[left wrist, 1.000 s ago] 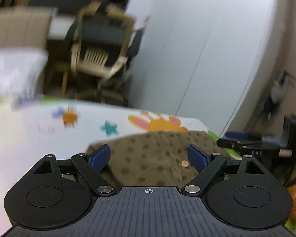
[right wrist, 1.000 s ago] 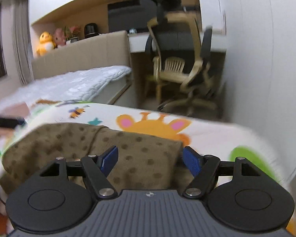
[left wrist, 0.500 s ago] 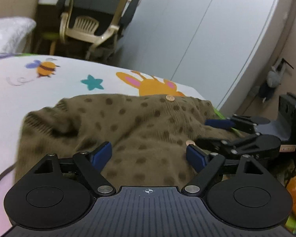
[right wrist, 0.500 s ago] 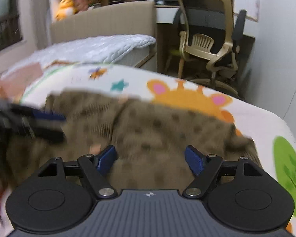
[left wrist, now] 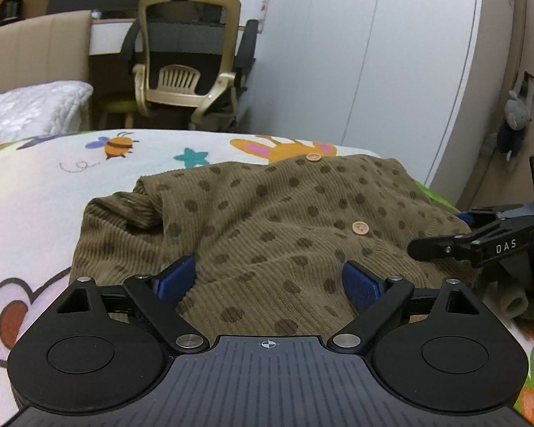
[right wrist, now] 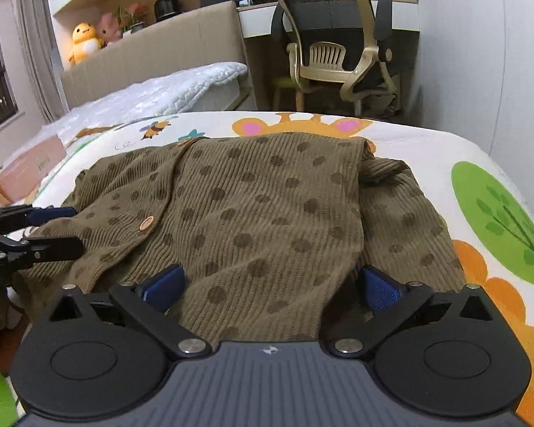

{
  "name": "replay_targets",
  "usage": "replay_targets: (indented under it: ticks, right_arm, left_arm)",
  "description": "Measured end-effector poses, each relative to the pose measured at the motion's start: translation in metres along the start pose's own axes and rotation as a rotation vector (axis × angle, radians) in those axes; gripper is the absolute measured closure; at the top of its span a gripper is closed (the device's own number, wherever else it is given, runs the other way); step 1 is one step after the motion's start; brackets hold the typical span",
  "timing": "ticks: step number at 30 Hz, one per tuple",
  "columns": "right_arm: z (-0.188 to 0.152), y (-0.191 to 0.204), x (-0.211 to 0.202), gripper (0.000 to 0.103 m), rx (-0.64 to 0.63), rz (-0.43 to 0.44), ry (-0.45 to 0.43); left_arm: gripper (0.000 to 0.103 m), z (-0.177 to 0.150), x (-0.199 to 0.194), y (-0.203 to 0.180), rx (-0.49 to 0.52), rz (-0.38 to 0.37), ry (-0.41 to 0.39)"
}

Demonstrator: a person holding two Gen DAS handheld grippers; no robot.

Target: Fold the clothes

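The brown dotted cardigan (left wrist: 267, 220) is lying folded on the cartoon-print mat (left wrist: 35, 185). Both the left gripper (left wrist: 268, 279) and right gripper (right wrist: 270, 284) are spreading their jaws over it, grasping nothing.

brown dotted cardigan (left wrist: 267, 213) spread on cartoon-print sheet (left wrist: 35, 192) | left gripper (left wrist: 268, 279) over cardigan's near edge, jaws opening, pads clear of cloth | right gripper (left wrist: 441, 242) at cardigan's right edge | office chair (left wrist: 188, 57) beyond cardigan
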State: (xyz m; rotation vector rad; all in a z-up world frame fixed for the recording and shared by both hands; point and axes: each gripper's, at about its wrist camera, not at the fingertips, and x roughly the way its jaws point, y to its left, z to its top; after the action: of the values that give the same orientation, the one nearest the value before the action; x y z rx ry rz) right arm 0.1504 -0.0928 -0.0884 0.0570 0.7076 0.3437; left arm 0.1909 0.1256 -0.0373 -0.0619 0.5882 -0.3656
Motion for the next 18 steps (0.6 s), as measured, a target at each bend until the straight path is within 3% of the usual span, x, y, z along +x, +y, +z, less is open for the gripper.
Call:
replay_targets:
  ticks: [18]
  right_arm:
    - [-0.007, 0.009, -0.002, 0.000, -0.019, -0.027, 0.005]
  left_arm:
    - [0.005, -0.004, -0.005, -0.006, 0.035, 0.025, -0.013]
